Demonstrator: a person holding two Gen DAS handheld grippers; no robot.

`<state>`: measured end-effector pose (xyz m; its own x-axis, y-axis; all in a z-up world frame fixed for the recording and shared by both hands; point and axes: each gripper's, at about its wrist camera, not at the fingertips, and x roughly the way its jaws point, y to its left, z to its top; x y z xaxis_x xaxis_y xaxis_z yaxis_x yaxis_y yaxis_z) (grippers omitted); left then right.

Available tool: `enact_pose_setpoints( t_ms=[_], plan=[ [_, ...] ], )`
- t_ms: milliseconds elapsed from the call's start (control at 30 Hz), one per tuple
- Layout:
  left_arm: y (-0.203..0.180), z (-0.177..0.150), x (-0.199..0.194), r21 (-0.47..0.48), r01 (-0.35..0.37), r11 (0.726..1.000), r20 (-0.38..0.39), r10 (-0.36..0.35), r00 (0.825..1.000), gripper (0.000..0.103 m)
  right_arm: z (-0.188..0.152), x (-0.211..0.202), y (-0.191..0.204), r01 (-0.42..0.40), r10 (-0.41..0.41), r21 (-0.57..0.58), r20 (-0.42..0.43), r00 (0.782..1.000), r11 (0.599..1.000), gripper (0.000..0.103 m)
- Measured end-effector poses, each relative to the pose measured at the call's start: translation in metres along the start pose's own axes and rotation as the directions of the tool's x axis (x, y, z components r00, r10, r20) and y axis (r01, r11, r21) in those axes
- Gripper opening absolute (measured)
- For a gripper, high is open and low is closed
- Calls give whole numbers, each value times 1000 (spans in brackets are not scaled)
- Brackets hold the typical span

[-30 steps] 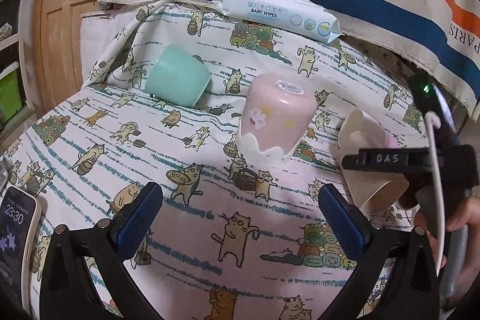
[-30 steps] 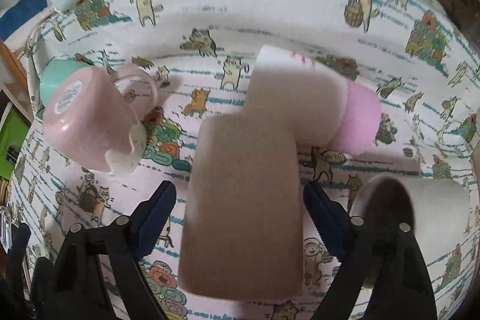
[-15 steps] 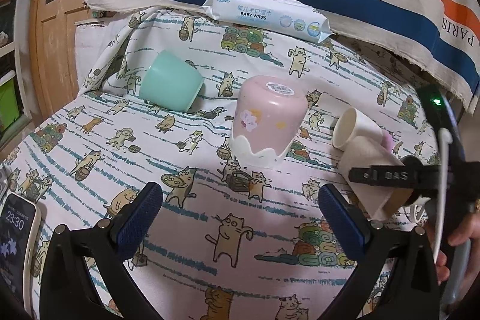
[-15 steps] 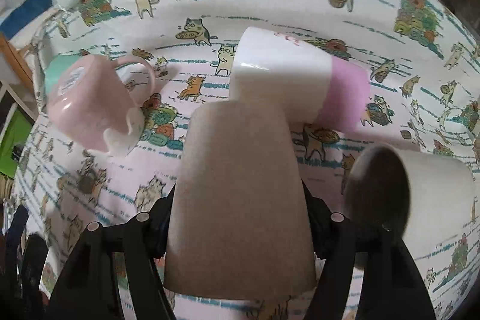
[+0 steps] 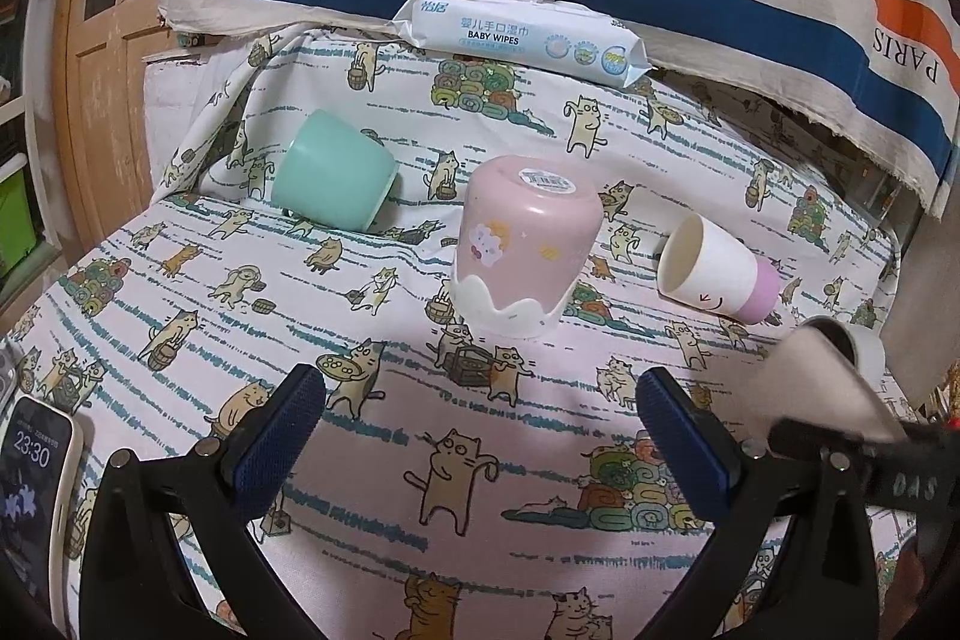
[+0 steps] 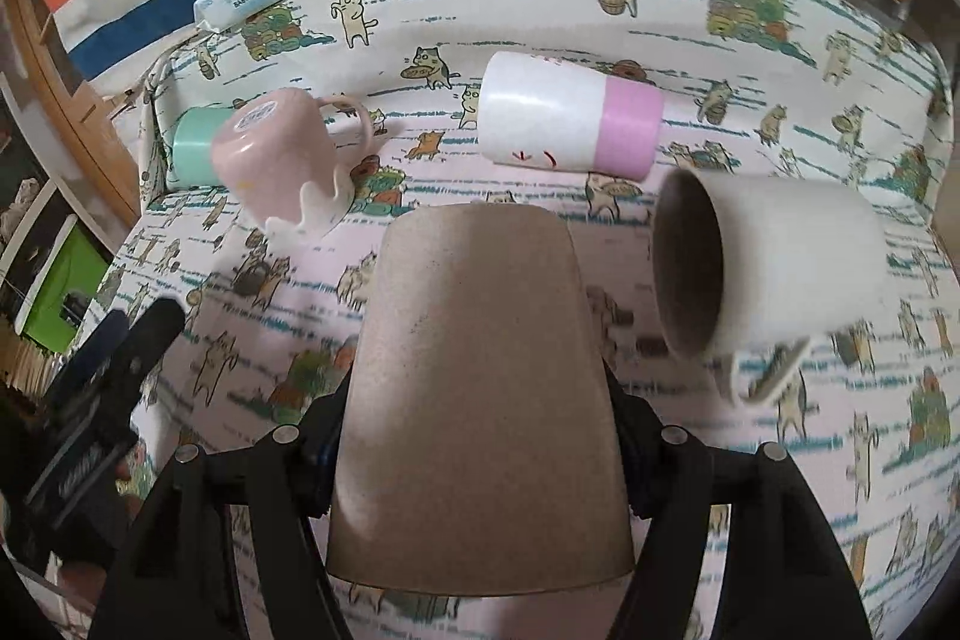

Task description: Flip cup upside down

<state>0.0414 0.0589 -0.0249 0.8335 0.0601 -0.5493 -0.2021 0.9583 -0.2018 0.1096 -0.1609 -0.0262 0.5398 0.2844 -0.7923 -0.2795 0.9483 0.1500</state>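
My right gripper [image 6: 474, 451] is shut on a beige cup [image 6: 480, 400] and holds it off the cat-print cloth [image 6: 780, 40], its wide rim toward the camera. The same cup shows blurred at the right edge of the left wrist view [image 5: 828, 382]. My left gripper [image 5: 480, 430] is open and empty above the cloth, in front of a pink mug [image 5: 525, 244] that stands upside down. A white and pink cup [image 5: 717, 271] lies on its side to the right of it.
A mint cup [image 5: 333, 178] lies on its side at the back left. A white mug [image 6: 774, 262] lies on its side at the right. A baby wipes pack [image 5: 522, 37] sits at the back. A phone [image 5: 33, 490] lies at the left edge.
My right gripper closed on the beige cup and lifted it away from the white and pink cup. My left gripper drew back a little.
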Motion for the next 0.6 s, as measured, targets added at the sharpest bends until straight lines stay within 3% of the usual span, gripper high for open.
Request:
enact_pose_setpoints(
  t_ms=[433,600],
  plan=[
    [-3,1,0,10,9,1000,-2,-9,1000,103,-21,6,-1,17,-17,-6,-13,1000,1000,70],
    [-6,0,0,22,13,1000,2,-13,1000,103,-22,-3,-3,10,-9,-13,24,1000,1000,86]
  ],
)
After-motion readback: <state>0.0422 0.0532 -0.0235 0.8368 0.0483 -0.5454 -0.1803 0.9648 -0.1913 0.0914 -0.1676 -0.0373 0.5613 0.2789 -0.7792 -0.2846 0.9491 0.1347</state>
